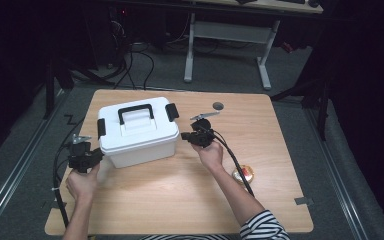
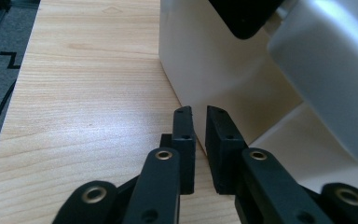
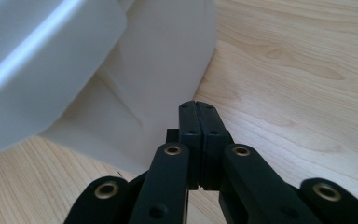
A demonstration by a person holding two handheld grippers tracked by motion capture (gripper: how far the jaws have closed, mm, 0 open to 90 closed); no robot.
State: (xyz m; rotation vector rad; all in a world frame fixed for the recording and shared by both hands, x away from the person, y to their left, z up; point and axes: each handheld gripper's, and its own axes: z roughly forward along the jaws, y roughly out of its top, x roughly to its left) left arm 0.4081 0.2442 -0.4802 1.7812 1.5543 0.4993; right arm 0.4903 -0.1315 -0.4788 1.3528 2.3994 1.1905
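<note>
No readable text on white box (image 1: 139,132). Left tool (image 2: 199,122) nearly closed, empty; right tool (image 3: 199,110) pressed together.

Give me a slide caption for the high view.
Two handheld grippers flank a white lidded storage box on a wooden table.

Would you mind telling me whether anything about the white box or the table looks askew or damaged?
Nothing looks damaged. The white box sits slightly turned against the table edges, lid on, both black latches down.
</note>
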